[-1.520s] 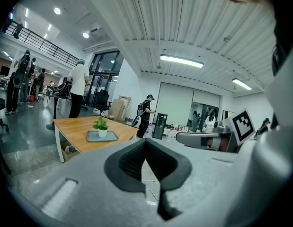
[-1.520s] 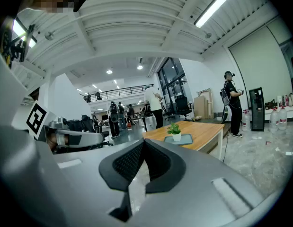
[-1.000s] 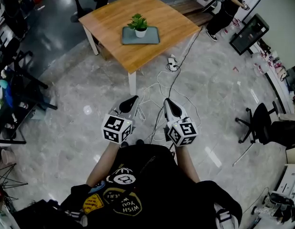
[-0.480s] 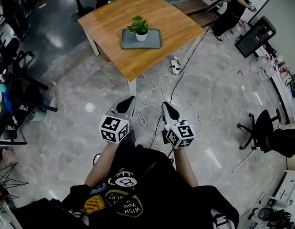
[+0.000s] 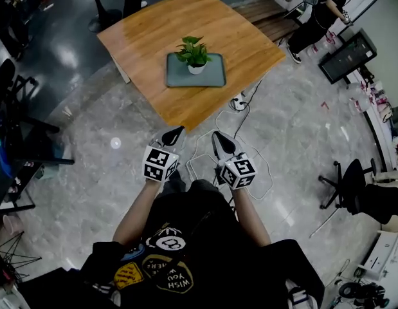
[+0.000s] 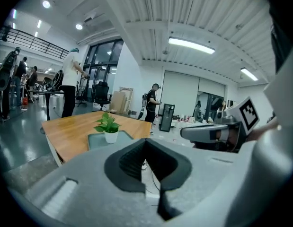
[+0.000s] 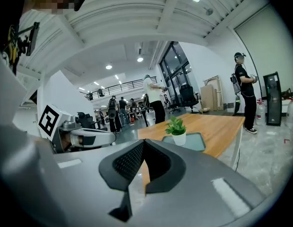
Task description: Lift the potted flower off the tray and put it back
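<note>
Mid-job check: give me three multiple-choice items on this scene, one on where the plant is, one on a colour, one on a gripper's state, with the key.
1. Where does the potted flower stand?
A. on the floor
B. on the tray
C. in a gripper's jaws

2. What colour is its pot?
A. black
B. red
C. white

3. How does the right gripper stand?
A. shut, with nothing between its jaws
B. wide open
C. shut on the pot

Key:
1 B: the pot sits inside the tray's rim, on the table.
2 C: the pot shows white under green leaves.
3 A: the right gripper view shows the tips meeting, with the plant far ahead.
</note>
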`<state>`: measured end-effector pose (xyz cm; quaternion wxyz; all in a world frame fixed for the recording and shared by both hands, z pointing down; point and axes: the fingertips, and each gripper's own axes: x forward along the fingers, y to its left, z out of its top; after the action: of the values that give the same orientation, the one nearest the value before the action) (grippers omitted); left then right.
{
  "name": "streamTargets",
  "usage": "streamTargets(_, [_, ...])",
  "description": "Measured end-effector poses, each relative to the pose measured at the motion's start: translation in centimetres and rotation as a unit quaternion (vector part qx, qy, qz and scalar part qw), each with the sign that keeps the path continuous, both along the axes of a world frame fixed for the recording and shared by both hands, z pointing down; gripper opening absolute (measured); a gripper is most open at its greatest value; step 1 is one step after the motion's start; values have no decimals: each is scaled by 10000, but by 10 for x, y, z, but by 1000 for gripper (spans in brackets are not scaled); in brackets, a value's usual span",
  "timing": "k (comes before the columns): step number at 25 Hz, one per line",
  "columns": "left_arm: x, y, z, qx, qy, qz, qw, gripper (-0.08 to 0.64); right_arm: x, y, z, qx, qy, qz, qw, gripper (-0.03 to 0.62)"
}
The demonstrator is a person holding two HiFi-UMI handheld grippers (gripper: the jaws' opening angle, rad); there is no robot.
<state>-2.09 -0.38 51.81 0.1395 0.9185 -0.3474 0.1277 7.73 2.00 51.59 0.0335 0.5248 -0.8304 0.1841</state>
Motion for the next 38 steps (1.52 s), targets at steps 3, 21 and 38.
streamTargets(3, [-1, -43, 17, -153, -74, -62, 9998, -5, -10, -47, 23, -95, 155, -164, 9997, 3])
streamTargets(21, [37, -231, 131, -834, -403, -957, 9911, -3, 29, -351, 212, -823, 959, -819, 9886, 269])
streamTargets(38, [3, -242, 166, -1498, -332, -968, 9834, -5, 10, -461, 255, -527, 1284, -330, 9898, 537])
